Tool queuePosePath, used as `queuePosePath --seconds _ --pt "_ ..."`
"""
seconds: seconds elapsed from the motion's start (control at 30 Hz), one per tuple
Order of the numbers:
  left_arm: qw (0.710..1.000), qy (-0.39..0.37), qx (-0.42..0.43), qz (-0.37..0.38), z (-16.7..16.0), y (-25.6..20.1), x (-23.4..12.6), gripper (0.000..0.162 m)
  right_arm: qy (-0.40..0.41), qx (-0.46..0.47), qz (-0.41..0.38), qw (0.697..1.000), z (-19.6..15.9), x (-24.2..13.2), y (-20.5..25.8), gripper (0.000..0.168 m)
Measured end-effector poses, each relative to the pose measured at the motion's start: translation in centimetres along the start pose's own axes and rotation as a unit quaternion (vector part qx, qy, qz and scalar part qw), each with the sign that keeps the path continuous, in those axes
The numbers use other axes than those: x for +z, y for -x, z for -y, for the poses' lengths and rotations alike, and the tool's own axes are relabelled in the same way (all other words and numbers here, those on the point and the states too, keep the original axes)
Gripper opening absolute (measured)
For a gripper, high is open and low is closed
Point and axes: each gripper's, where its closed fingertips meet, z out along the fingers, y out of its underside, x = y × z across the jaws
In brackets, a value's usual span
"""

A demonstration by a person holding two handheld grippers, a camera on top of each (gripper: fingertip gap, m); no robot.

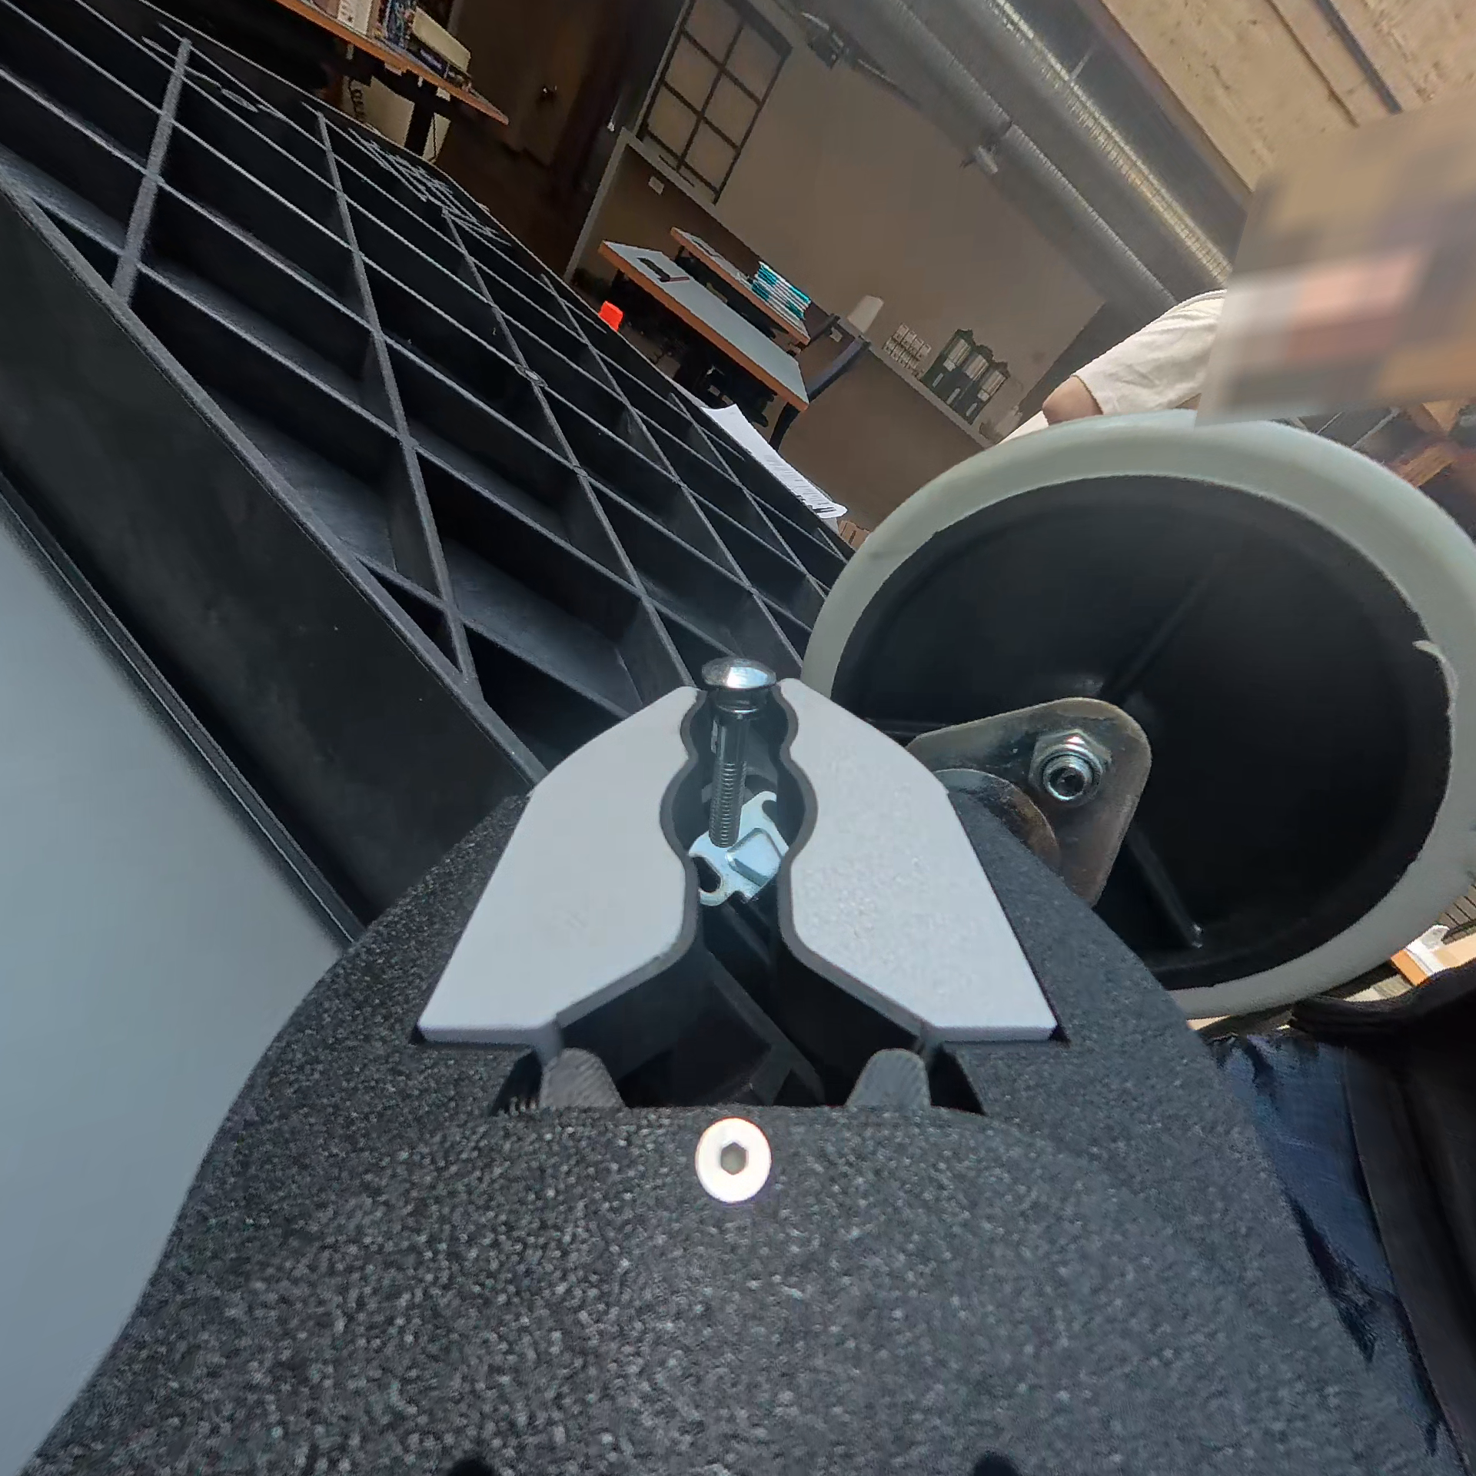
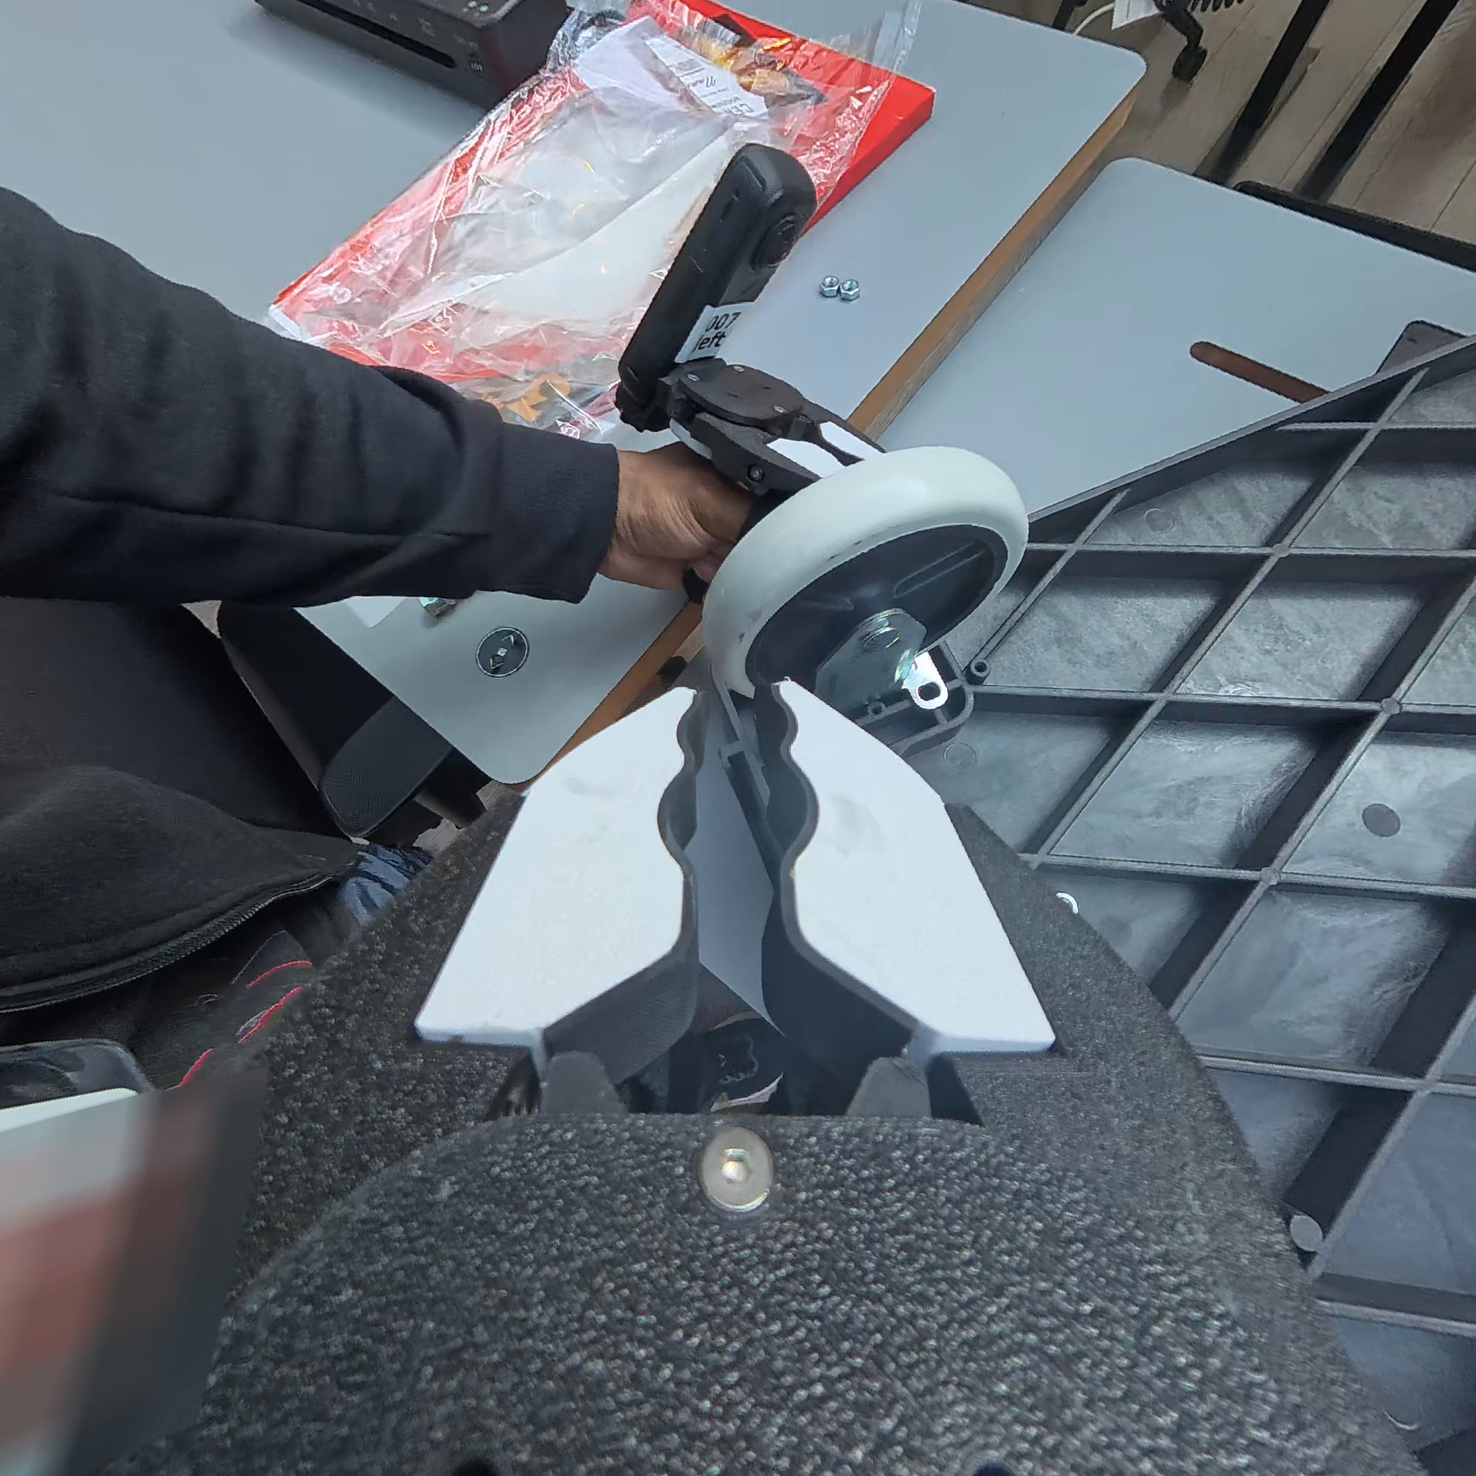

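My left gripper (image 1: 739, 695) is shut on a round-headed bolt (image 1: 728, 779) that points forward, with a small metal clip (image 1: 743, 866) at its threaded end. Just right of it stands a grey-tyred caster wheel (image 1: 998, 511) with its metal fork and nut (image 1: 1070, 767), mounted on an upturned black ribbed plastic platform (image 1: 319, 495). In the right wrist view, my right gripper (image 2: 741, 693) is closed on the platform's corner rim (image 2: 739, 767), just below the wheel (image 2: 870, 511). The left gripper (image 2: 831, 451) shows behind the wheel, held by a hand.
The platform (image 2: 1198, 719) lies across grey tabletops (image 2: 918, 240). A red package in clear plastic (image 2: 599, 200), two loose nuts (image 2: 839, 287) and a black device (image 2: 415, 32) lie on the far table. A black-sleeved arm (image 2: 279, 447) crosses the left side. The left gripper's tips are roughly 20 centimetres from the right gripper's.
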Motion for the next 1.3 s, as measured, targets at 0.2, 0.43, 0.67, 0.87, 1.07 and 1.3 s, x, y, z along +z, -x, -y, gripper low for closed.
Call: queuePosePath --seconds 0.2,0.43,0.67,0.87,1.07,1.3 --pt "0.999 0.027 0.026 0.001 -0.6 0.0 0.2 0.014 -0.002 -0.011 0.004 1.000 0.1 0.1 0.3 0.012" --pt "0.998 0.047 0.035 0.013 -1.2 0.2 -0.1 0.014 -0.007 -0.016 0.005 1.000 0.2 -0.2 0.8 0.012" --pt "0.997 0.066 0.035 0.012 -1.7 0.1 0.1 0.014 -0.012 -0.021 0.007 1.000 0.1 -0.6 1.8 0.012" --pt "0.998 0.056 0.034 0.015 -1.3 0.3 0.3 0.014 -0.013 -0.022 0.005 1.000 -0.1 -0.9 2.5 0.012" --pt "0.997 0.070 0.041 0.006 -1.8 -0.1 0.5 0.014 -0.014 -0.020 0.002 1.000 -0.3 -1.0 2.7 0.011" --pt "0.995 0.082 0.056 0.002 -2.3 -0.2 0.2 0.014 -0.020 -0.021 0.000 1.000 0.0 -1.2 2.9 0.011"
